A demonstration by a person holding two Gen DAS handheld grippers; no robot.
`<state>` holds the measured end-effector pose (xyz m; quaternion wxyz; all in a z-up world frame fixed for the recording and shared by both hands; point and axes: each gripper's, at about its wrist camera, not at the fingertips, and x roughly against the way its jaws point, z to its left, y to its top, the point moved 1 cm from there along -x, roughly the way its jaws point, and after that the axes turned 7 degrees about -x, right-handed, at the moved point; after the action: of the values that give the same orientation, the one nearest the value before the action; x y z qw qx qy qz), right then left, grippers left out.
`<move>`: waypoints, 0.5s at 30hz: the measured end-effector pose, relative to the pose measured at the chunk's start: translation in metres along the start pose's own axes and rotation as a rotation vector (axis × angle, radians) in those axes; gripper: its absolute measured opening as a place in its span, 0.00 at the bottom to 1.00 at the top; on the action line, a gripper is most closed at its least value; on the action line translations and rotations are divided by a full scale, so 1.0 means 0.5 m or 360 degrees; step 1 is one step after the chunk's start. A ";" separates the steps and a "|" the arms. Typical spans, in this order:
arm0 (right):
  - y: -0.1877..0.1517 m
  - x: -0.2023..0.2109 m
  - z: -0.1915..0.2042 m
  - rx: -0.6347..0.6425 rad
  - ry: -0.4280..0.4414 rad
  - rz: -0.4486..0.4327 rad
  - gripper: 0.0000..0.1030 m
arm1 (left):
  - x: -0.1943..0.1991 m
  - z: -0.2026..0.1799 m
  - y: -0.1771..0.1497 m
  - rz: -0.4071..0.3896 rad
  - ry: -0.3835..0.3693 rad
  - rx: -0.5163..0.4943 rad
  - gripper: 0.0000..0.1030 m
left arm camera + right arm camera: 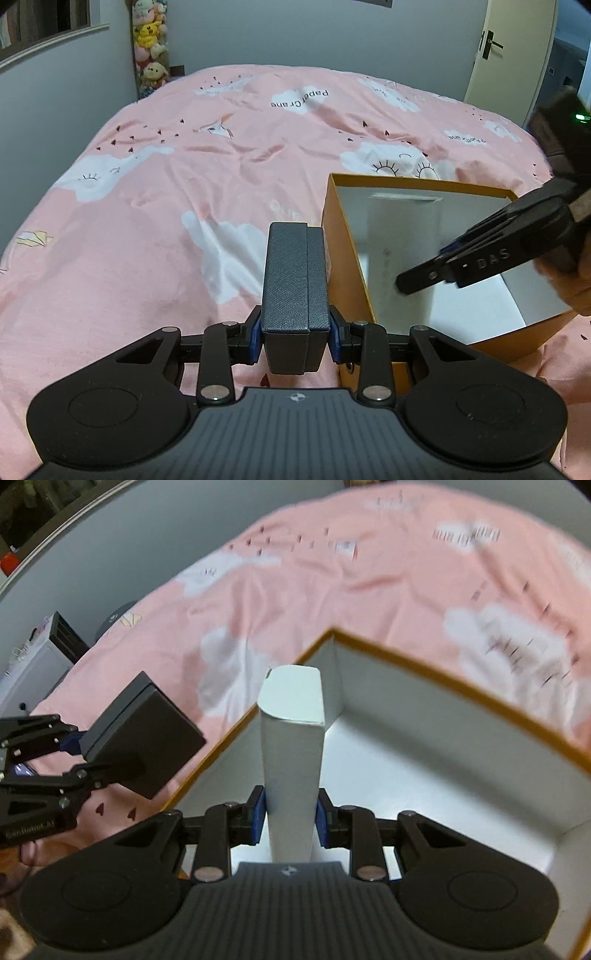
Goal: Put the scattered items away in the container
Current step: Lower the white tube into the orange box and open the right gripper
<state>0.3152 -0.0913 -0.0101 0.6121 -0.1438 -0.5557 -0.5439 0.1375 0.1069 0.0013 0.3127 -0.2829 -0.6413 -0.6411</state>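
Two hand-held grippers work over a pink bed cover printed with white clouds, where an orange carton with a white inside stands open.

The left gripper is clamped on a dark grey textured box, its blue pads pressed against both long sides. The box is held off the cover, just beside the carton's left wall and outside it. From the right wrist view the same box shows at the left, gripped by the left gripper and clear of the carton's rim.

The right gripper is clamped on a tall white box, blue pads tight on its two sides. That box is inside the carton, standing near the far corner where two white walls meet; whether its base touches the floor cannot be told. In the left wrist view the right gripper reaches in over the carton's right edge, the white box pale against the inner wall.

Beyond the bed, stuffed toys hang in a column against the grey wall, and a cream door with a black handle stands at the far right. A white cabinet sits past the bed's left edge in the right wrist view.
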 end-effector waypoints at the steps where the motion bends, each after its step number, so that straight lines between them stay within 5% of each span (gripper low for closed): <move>1: 0.007 -0.016 -0.004 -0.0030 0.0041 0.0038 0.29 | -0.005 0.003 0.000 0.0006 -0.0003 0.0000 0.37; 15: 0.025 -0.088 -0.071 -0.0332 0.0325 0.0221 0.29 | -0.053 0.001 0.013 0.0034 -0.0120 0.0013 0.37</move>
<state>0.3534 -0.0919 -0.0537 0.6833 -0.1886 -0.4199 -0.5667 0.1594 0.1083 -0.0146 0.2964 -0.3125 -0.6521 -0.6239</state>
